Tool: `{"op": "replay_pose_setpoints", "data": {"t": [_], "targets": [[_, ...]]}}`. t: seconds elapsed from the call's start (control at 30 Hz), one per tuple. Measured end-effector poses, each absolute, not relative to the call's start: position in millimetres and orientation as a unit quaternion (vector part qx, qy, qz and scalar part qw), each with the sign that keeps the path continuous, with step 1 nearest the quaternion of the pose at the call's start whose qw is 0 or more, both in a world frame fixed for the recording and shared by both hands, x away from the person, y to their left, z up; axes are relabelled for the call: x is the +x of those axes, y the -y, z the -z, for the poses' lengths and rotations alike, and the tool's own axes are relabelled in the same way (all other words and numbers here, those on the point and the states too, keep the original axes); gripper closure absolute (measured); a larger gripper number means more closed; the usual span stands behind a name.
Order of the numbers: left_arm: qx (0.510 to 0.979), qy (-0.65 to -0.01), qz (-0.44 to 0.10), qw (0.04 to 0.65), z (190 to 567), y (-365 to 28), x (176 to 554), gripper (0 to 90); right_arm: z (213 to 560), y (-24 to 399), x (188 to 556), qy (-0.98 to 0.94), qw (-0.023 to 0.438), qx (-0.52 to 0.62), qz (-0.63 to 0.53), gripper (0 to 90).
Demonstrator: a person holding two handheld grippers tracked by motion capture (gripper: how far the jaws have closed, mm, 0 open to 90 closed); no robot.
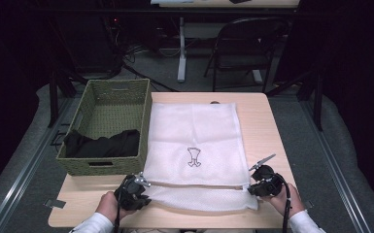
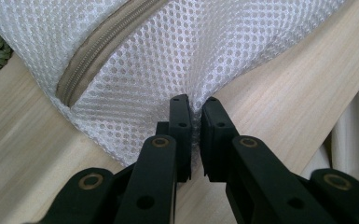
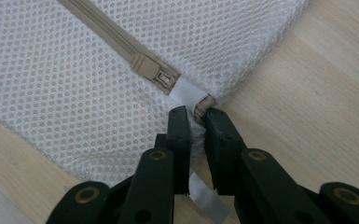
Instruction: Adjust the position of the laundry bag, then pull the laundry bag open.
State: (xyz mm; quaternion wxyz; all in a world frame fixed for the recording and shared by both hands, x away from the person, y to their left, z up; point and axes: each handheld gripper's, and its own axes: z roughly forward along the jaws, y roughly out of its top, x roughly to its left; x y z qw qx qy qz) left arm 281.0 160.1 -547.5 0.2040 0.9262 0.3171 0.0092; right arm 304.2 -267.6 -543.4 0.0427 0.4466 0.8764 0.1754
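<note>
Our left gripper (image 2: pixel 195 105) is pinched nearly closed on a fold of the white mesh laundry bag (image 1: pixel 192 141) at its near left corner, and our right gripper (image 3: pixel 196 112) is clamped the same way on the near right corner, beside the beige zipper (image 3: pixel 144 65) and its white tab (image 3: pixel 188 92). The bag lies flat on the wooden table (image 1: pixel 267 126), just beside the green woven basket (image 1: pixel 108 124) holding dark cloth (image 1: pixel 102 143). We judge the mesh light, limp and snag-prone, so the seamed corners are the firmest places to hold.
</note>
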Motion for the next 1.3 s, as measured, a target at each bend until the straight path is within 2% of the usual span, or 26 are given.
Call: {"op": "replay_pose_setpoints", "data": {"t": [0.1, 0.17, 0.2, 0.27, 0.37, 0.43, 0.53, 0.63, 0.93, 1.3], "targets": [[0.926, -0.314, -0.004, 0.211, 546.1, -161.8, 281.9, 70.3, 544.0, 268.3, 305.0, -0.878, 0.040, 0.443, -0.175, 79.2], [0.919, -0.319, -0.003, 0.234, 540.9, -165.4, 281.8, 53.1, 543.6, 270.1, 306.1, -0.878, 0.041, 0.442, -0.176, 72.1], [0.919, -0.319, -0.003, 0.234, 540.9, -165.4, 281.8, 47.7, 543.6, 270.1, 306.1, -0.878, 0.041, 0.442, -0.176, 72.1], [0.908, -0.330, -0.012, 0.259, 532.6, -169.8, 281.1, 35.2, 540.0, 271.2, 305.9, -0.878, 0.039, 0.437, -0.190, 62.8], [0.902, -0.335, -0.018, 0.272, 527.7, -172.2, 280.8, 24.1, 535.1, 271.9, 304.8, -0.875, 0.038, 0.436, -0.205, 50.2], [0.902, -0.335, -0.020, 0.273, 526.1, -170.2, 281.6, 20.0, 533.2, 271.7, 303.3, -0.874, 0.037, 0.435, -0.212, 39.7], [0.903, -0.330, -0.030, 0.275, 523.0, -163.6, 283.5, 17.0, 532.4, 272.2, 301.8, -0.872, 0.044, 0.436, -0.215, 27.0], [0.907, -0.317, -0.043, 0.273, 520.7, -155.3, 285.1, 15.9, 531.3, 274.4, 301.0, -0.869, 0.044, 0.440, -0.223, 23.4], [0.912, -0.312, -0.048, 0.260, 523.5, -148.3, 285.0, 15.8, 531.8, 277.7, 301.3, -0.864, 0.048, 0.449, -0.221, 24.8], [0.909, -0.318, -0.064, 0.261, 524.1, -147.4, 286.4, 13.9, 536.9, 283.6, 308.0, -0.855, 0.046, 0.466, -0.222, 32.2]]}}
